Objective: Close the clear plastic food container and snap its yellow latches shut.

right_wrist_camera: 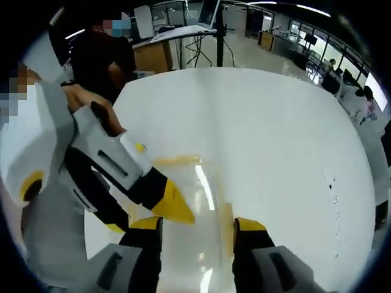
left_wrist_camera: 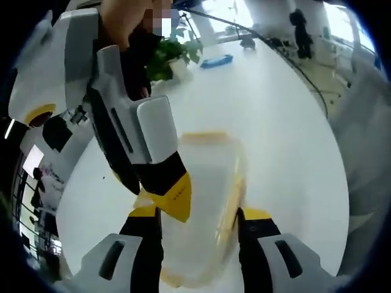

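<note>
The clear plastic food container point(left_wrist_camera: 204, 183) with yellow edges lies on the white table, lid on top. My left gripper point(left_wrist_camera: 200, 215) has one jaw on each side of its near end, and both jaws seem to touch its walls. My right gripper point(left_wrist_camera: 153, 192) comes in from the upper left, a yellow fingertip point(left_wrist_camera: 176, 196) resting on the lid's left edge. In the right gripper view the container point(right_wrist_camera: 198, 195) shows as glare, its yellow far rim point(right_wrist_camera: 177, 160) beyond. My right gripper point(right_wrist_camera: 198, 224) stands open over the lid, the left gripper point(right_wrist_camera: 146, 217) just beside it.
The round white table point(right_wrist_camera: 263, 134) spreads wide to the right and far side. A potted plant point(left_wrist_camera: 171, 55) and a blue object point(left_wrist_camera: 217, 61) stand at its far edge. A person in dark clothes point(right_wrist_camera: 101, 61) stands behind, a hand point(right_wrist_camera: 85, 101) on the gripper.
</note>
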`<state>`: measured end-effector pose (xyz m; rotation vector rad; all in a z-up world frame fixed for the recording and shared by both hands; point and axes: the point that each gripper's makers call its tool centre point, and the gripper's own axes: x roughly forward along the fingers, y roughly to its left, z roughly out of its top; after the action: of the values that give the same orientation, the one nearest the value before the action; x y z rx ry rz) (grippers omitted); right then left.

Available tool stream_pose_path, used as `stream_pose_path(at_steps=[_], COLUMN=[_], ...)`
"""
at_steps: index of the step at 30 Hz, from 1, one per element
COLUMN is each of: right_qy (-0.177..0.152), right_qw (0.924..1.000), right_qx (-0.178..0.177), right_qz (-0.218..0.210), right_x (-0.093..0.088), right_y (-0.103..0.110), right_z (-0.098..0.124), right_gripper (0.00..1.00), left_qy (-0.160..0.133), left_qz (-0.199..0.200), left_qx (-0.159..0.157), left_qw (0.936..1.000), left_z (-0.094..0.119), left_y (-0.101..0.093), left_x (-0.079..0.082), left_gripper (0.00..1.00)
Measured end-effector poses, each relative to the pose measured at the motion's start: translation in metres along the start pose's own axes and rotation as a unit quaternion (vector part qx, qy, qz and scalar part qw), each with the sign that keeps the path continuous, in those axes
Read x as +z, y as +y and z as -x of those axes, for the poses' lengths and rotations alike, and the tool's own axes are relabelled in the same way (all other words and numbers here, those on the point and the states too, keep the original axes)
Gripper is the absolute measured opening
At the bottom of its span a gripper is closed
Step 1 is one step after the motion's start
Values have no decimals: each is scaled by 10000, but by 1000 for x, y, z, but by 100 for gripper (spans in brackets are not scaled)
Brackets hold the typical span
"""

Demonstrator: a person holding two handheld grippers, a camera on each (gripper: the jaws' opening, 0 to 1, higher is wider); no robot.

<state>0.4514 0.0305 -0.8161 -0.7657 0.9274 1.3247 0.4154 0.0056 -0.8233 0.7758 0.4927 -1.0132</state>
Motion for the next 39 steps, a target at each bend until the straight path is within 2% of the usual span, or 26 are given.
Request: stream_pose_path(at_steps=[4, 12, 15, 19, 22, 28, 33, 39], right_qy=[-133, -303, -420, -666, -776, -854, -944, -904], right_qw=[9997, 9971, 9954, 9923, 9899, 9875, 9850, 9853], right_qx=[-203, -656, -802, -856, -845, -917, -991, -984], right_qz=[44, -246, -304, -603, -832, -957, -1052, -1061], right_x=[1, -1, -2, -1, -4, -16, -23, -32], right_y=[1, -9, -10, -8, -3, 3, 12, 23], right_z=[2, 6, 8, 13, 18, 26, 37, 40], right_gripper=[43, 52, 51, 51, 52, 53, 54, 55], left_qy=[118, 59, 5, -27, -115, -78, -97, -69], left_qz=[-218, -159, 56, 84, 337, 346, 566, 733], left_qx=[-32, -114, -147, -39, -30, 49, 128, 180], left_qw=[9997, 9998, 9999, 10000, 9994, 9994, 9983, 9971], left_z=[-1, 2, 5, 11, 15, 22, 29, 34], left_y=[-1, 0, 0, 3, 4, 4, 6, 6], left_x=[1, 3, 5, 5, 6, 0, -4, -10], left_gripper=[47, 47, 45, 48, 50, 54, 57, 57])
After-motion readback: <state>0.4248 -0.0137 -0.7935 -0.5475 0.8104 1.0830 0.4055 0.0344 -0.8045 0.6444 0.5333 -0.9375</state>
